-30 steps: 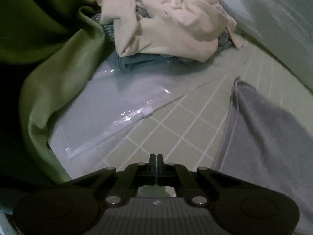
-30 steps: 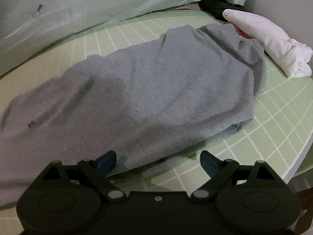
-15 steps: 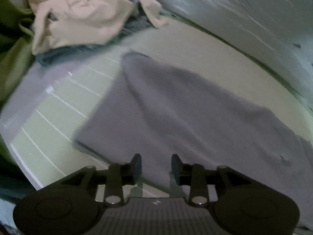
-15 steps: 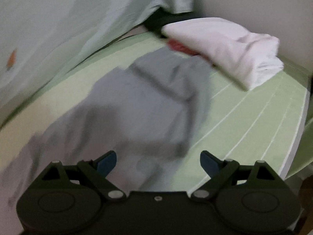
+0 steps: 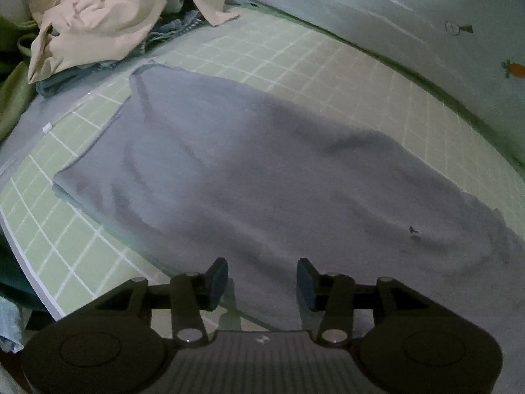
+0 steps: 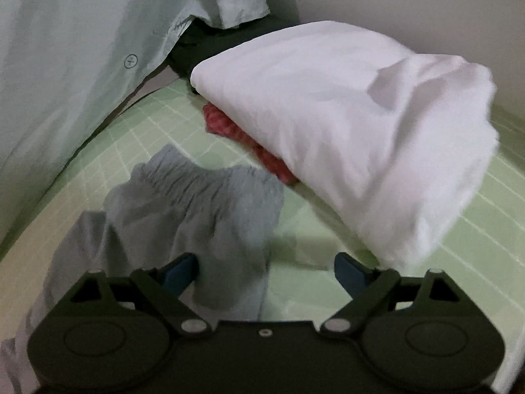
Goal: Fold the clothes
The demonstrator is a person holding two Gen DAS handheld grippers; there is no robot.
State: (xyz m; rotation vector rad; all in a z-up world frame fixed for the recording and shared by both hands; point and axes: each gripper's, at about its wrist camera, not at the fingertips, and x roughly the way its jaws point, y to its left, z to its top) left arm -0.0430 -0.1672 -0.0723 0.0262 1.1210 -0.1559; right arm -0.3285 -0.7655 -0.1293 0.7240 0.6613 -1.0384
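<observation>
A grey garment (image 5: 262,170) lies flat along the green gridded mat (image 5: 295,65). My left gripper (image 5: 261,280) hangs over its near edge, jaws opening, pads apart above the cloth and gripping nothing. In the right wrist view the garment's gathered waistband end (image 6: 197,197) lies bunched below me. My right gripper (image 6: 265,271) hovers over that end, jaws wide and closing a little, with the cloth's near corner between the pads and untouched.
A heap of beige and blue clothes (image 5: 98,16) sits at the mat's far left beside green fabric (image 5: 13,98). A folded white cloth (image 6: 344,131) rests on a red one (image 6: 249,138) to the right. Pale printed fabric (image 5: 426,32) borders the back.
Both grippers swept sideways: the left from the plastic bag and clothes heap onto the grey garment, its jaws parting; the right along the garment to its waistband end, near the white folded cloth.
</observation>
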